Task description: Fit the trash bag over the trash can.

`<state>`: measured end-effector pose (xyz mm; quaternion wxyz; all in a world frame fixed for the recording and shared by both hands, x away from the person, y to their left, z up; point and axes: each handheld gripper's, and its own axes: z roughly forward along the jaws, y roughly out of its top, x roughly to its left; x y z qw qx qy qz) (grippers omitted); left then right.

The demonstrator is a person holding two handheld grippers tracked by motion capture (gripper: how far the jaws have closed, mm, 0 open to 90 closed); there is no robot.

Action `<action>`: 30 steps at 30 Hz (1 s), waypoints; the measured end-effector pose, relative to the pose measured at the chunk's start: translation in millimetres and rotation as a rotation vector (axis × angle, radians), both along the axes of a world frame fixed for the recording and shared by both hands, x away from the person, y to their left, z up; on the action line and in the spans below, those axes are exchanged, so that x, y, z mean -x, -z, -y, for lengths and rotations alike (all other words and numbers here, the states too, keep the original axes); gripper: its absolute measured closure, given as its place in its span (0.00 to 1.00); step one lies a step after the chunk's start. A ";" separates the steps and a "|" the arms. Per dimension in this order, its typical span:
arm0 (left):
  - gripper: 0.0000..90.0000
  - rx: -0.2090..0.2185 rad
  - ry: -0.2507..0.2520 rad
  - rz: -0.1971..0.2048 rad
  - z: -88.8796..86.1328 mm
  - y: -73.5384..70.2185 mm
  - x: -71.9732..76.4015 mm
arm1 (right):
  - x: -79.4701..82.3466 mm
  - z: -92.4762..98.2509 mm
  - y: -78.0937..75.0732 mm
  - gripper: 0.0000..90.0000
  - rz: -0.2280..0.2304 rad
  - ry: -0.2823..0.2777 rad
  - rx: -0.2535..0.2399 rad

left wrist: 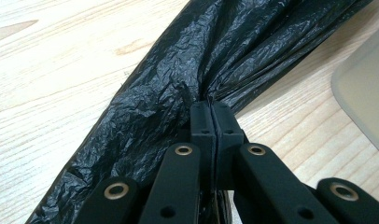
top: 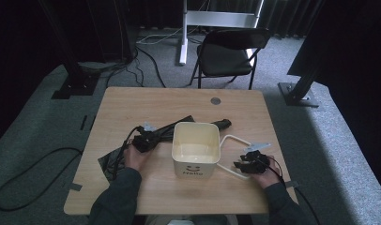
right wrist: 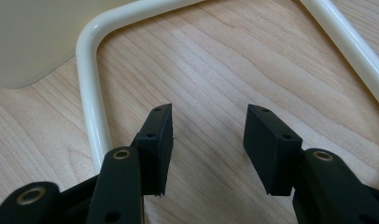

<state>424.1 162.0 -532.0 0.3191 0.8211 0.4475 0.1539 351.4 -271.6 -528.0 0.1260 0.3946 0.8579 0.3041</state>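
The left claw has its 2 jaws pressed together on a fold of the black plastic bag, pinching the film where it bunches into creases. The bag is thin, glossy and heavily crinkled; from the pinch it runs ahead of the claw and up to the right, and back past the jaws to the lower left, lying flat on the wooden counter. In the high view the bag stretches from the left claw behind the cream bucket (a smiley and a word printed on its front), so its middle is hidden by the bucket's wall and only a dark end shows beyond. Just right of the bucket, its white wire handle lies folded down on the counter. The right claw is spread, nothing between the jaws, with the handle's bend just left of it and bare wood ahead. The bucket's base is cut off at that view's upper left.
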 end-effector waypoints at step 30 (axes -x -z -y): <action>1.00 0.182 0.043 0.098 -1.7 -59.3 17.0 | -1.3 -2.7 -1.2 0.58 0.000 -0.008 -0.014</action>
